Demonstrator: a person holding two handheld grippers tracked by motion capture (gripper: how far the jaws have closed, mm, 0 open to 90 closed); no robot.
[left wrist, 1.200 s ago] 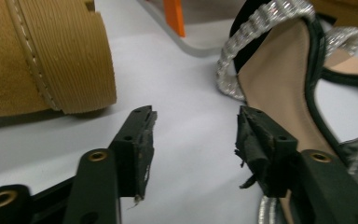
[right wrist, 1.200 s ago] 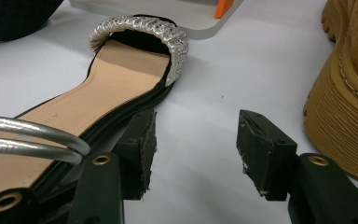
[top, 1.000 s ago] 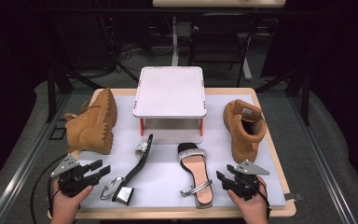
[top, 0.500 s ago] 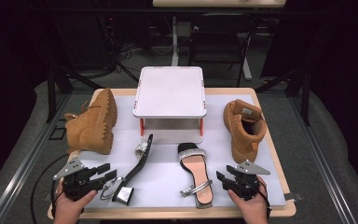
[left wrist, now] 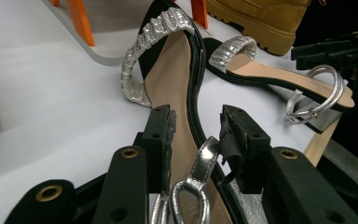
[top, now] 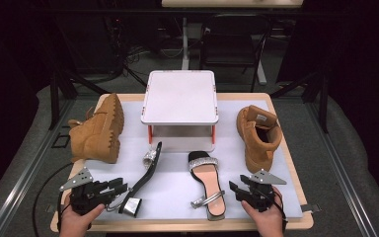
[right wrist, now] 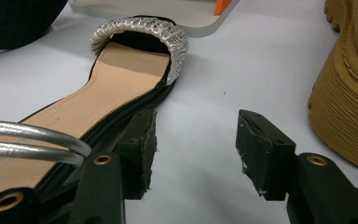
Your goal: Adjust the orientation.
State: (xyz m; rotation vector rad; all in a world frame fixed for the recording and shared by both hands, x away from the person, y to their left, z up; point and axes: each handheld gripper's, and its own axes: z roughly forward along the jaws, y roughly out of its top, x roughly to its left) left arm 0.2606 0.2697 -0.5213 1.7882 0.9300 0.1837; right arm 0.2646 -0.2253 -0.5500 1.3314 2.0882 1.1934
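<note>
Two tan boots (top: 98,131), two black sandals, one white stand (top: 180,96).
Left gripper (top: 116,188) jaws, just closing, straddle the tilted sandal (top: 145,177), seemingly unclamped; right gripper (top: 239,190) open.

Wooden table (top: 286,116), white mat (top: 177,190) over most of its top. Small white stand (top: 180,96) with orange legs at the mat's far middle. Around the table, grey carpet (top: 355,163); a metal floor rail (top: 24,177) runs along the left, another (top: 348,168) along the right. Behind: dark room, black frame struts (top: 61,86), cables (top: 138,54) on the floor, a white post (top: 185,42), a black chair frame (top: 232,47). Edge of a second pale tabletop (top: 232,3) at the top. Light falls on the table; surroundings dim.
</note>
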